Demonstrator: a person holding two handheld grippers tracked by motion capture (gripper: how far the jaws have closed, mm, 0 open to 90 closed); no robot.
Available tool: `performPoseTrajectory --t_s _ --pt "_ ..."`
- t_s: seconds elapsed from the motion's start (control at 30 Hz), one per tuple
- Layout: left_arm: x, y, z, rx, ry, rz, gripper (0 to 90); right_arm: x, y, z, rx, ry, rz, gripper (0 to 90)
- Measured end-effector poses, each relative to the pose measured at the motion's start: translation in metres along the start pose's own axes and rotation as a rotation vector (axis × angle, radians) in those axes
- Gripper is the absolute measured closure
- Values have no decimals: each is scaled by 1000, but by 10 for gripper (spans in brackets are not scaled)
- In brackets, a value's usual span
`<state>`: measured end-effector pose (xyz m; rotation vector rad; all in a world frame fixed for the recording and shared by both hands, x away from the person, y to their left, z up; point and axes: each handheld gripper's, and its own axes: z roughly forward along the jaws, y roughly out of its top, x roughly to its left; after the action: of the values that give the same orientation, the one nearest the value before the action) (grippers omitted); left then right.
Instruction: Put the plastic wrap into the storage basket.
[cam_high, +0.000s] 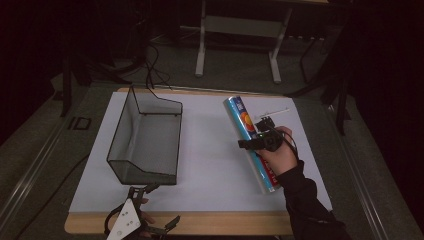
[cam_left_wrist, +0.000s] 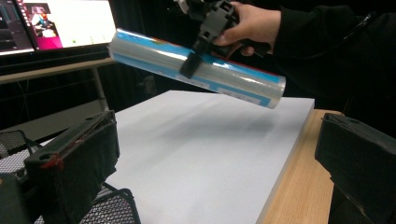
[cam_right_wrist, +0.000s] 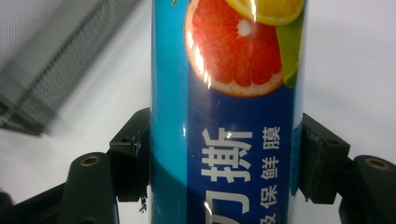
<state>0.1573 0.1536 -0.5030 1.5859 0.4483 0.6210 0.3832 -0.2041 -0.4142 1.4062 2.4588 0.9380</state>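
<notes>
A long blue roll of cling film (cam_high: 250, 142) with a grapefruit picture hangs above the white board, and my right gripper (cam_high: 256, 142) is shut on its middle. In the right gripper view the roll (cam_right_wrist: 229, 116) runs up between the two black pads (cam_right_wrist: 133, 158), which press on its sides. The left gripper view shows the roll (cam_left_wrist: 196, 67) lifted and tilted in the air over the board, held by the right gripper (cam_left_wrist: 196, 53). My left gripper (cam_high: 155, 207) rests at the table's near edge, jaws spread wide with nothing between them (cam_left_wrist: 215, 168).
A black wire mesh basket (cam_high: 147, 135) stands on the left part of the white board (cam_high: 210, 165). The wooden table edge (cam_high: 225, 222) runs along the front. A monitor (cam_left_wrist: 56, 23) glows beyond the table. A desk frame (cam_high: 240, 45) stands behind.
</notes>
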Motion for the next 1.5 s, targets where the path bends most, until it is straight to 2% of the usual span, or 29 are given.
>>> performPoseTrajectory --t_s 0.03,0.1,0.2,0.27,0.33,0.43,0.7,0.77,0.97,1.1,1.2,1.23,1.5 --pt "0 0 0 1 0 -1 4 7 6 2 -10 -3 -13 319" --pt "0 0 0 -2 -2 -3 4 11 9 2 -11 1 -18 319" --pt "0 0 -1 -4 -1 -1 4 23 22 5 -43 20 -14 319" --pt "0 0 -1 -2 2 -2 4 25 25 5 -52 25 -12 319" --pt "0 0 -1 -1 3 -1 4 30 32 6 -73 51 0 319" --pt "0 0 -1 1 1 1 4 40 42 8 -114 58 16 319" --pt "0 0 -2 3 0 -1 4 54 61 14 -159 92 53 319" --pt "0 0 -2 1 -4 -2 4 62 69 15 -184 84 49 319" --pt "0 0 0 7 -2 -2 4 73 81 17 -225 123 74 319" --pt "-1 0 -1 6 2 0 4 88 92 21 -259 140 85 319" --pt "0 0 -2 3 6 -3 4 90 94 22 -263 143 85 319" --pt "0 0 -2 3 5 -3 4 98 102 25 -285 156 98 319" --pt "-1 1 -3 11 9 6 4 119 120 34 -336 180 126 319"
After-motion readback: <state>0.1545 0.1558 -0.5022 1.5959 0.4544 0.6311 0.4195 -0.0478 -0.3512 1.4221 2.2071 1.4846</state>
